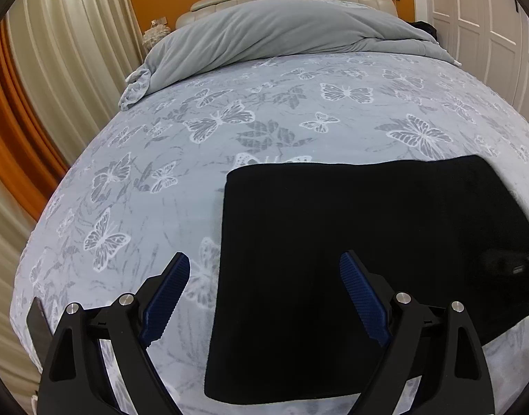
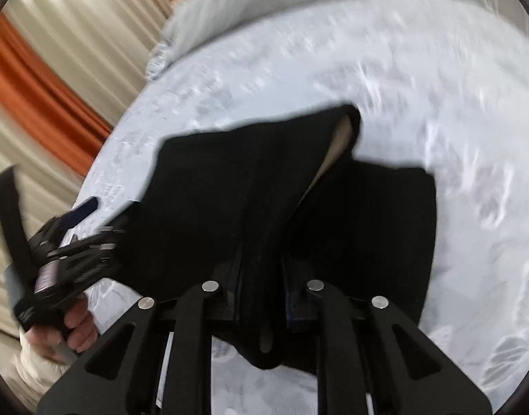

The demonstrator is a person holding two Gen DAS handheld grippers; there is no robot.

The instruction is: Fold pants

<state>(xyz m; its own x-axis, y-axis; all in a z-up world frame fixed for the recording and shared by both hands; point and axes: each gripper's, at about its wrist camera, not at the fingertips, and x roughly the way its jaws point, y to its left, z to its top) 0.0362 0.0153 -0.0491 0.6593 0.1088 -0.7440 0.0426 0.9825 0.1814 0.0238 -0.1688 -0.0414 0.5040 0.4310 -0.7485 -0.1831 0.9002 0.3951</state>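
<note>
Left gripper hangs with its jaws spread wide over the near left edge of the black pants, which I see folded on the butterfly bedspread. Right gripper pinches a raised fold of them.

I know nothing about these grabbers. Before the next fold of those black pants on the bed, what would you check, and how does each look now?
1. Right gripper clamped on black pants: ok.
2. Left gripper open, holding nothing: ok.
3. Pants lying flat: not ok, one part is lifted.
4. Butterfly bedspread has room around the pants: ok.
5. Edges aligned: cannot tell, right view is blurred.
</note>
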